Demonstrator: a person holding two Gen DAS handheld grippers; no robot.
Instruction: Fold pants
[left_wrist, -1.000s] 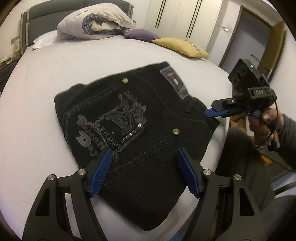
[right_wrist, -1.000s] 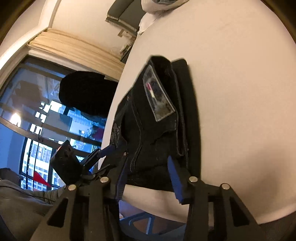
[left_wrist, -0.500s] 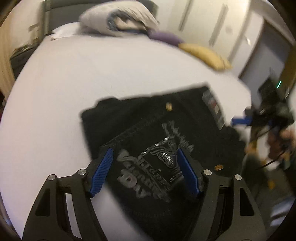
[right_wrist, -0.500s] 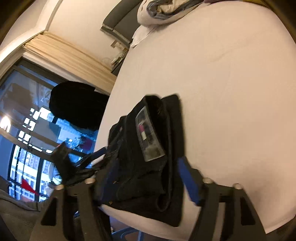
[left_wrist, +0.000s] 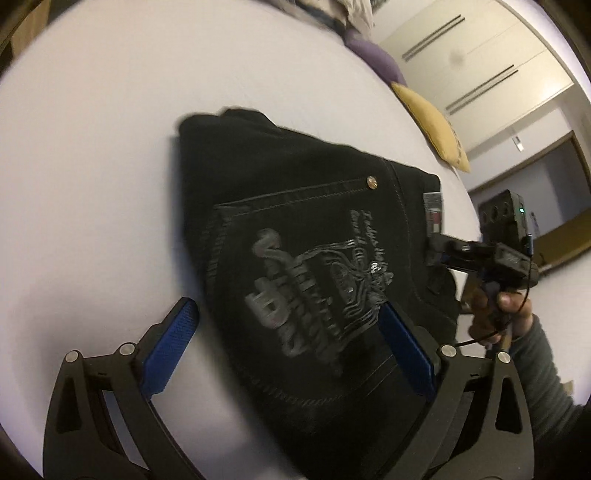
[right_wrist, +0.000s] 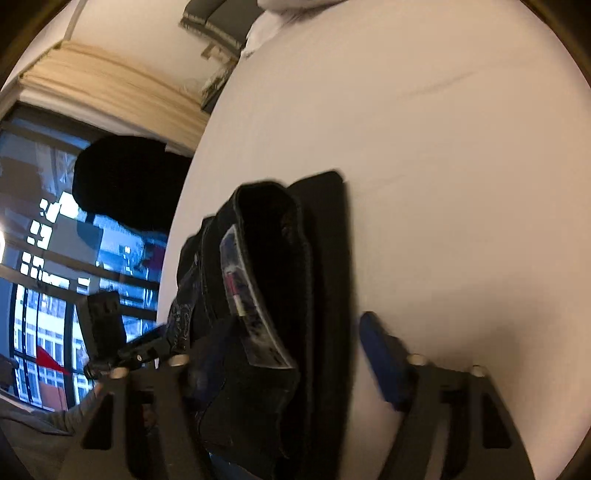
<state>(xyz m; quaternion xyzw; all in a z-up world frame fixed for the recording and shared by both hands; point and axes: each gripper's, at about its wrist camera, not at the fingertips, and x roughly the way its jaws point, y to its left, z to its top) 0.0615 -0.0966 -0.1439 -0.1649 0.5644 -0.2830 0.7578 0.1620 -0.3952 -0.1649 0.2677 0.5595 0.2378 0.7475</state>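
Two grippers are at work on the pants (left_wrist: 314, 280), which lie folded into a compact black bundle on the white bed (left_wrist: 92, 184), near its edge, with the printed back pocket (left_wrist: 317, 280) facing up. From my left gripper (left_wrist: 288, 354) the jaws stand wide apart, one blue pad off the cloth at 8 o'clock over the sheet, the other over the pocket at 4 o'clock, holding nothing. My right gripper (right_wrist: 280, 369) is at the waistband (right_wrist: 266, 229) end, its jaws also spread, straddling the thick stacked layers with the label (right_wrist: 251, 302) between them; I cannot tell whether a pad touches the cloth. I judge the folding nearly done, with tidying or a last fold left. To do it well, I would lower the left jaws so both pads take the near edge through all layers, not just the top one. The right should close on the whole waistband stack. Both then move together, so the bundle stays square and does not slide off the bed toward 5 o'clock.
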